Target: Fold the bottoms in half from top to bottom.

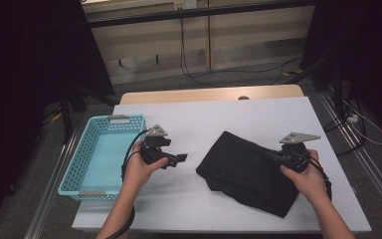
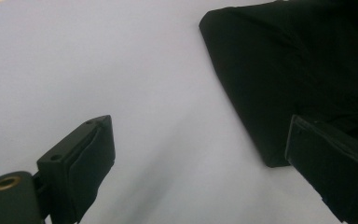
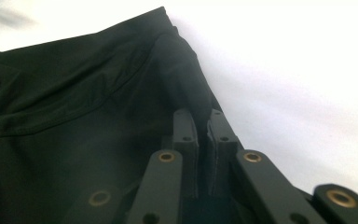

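We pinch a fold of the black garment (image 3: 98, 107) with the right gripper (image 3: 204, 135); it lies toward the counter's (image 1: 258, 112) right edge. The left gripper (image 2: 196, 158) is spread, empty. The blue basket (image 1: 79, 164) awaits; transfer remains.

Left gripper (image 2: 200, 158) jaws spread wide over white table (image 2: 98, 60); folded black cloth (image 2: 298, 70) ahead, its corner beside the right-hand jaw.

Left gripper (image 1: 179, 158) held low and level, jaws wide apart, right gripper (image 3: 204, 122) pinched together, forearms entering from the bottom edge
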The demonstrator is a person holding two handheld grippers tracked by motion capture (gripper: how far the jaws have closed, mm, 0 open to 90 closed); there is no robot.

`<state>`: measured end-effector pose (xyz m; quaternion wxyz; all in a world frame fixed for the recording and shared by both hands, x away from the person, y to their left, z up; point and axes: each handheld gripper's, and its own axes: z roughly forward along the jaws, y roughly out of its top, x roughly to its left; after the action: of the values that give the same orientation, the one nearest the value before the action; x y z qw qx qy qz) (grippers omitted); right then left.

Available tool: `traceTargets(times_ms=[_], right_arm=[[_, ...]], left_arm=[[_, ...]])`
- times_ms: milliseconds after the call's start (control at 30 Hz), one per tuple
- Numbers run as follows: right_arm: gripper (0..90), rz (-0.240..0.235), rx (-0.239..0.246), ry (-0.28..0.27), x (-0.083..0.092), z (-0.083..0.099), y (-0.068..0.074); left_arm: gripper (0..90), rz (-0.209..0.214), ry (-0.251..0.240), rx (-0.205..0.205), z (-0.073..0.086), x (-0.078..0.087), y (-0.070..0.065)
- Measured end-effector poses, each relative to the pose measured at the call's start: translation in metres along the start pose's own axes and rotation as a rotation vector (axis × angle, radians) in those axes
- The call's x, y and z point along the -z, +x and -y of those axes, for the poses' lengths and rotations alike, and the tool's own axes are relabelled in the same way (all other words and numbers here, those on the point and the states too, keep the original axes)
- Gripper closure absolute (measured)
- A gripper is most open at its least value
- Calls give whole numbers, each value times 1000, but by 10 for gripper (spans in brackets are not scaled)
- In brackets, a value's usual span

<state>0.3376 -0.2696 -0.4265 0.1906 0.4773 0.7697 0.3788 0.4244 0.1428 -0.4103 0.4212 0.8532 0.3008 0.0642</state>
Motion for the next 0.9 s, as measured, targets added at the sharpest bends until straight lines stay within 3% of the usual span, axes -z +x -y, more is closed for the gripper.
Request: traceTargets(times_ms=[900], right_arm=[[849,11,-12,8,20,14,-3]], left_arm=[[81,3,0,-9,-1,-1,-3]])
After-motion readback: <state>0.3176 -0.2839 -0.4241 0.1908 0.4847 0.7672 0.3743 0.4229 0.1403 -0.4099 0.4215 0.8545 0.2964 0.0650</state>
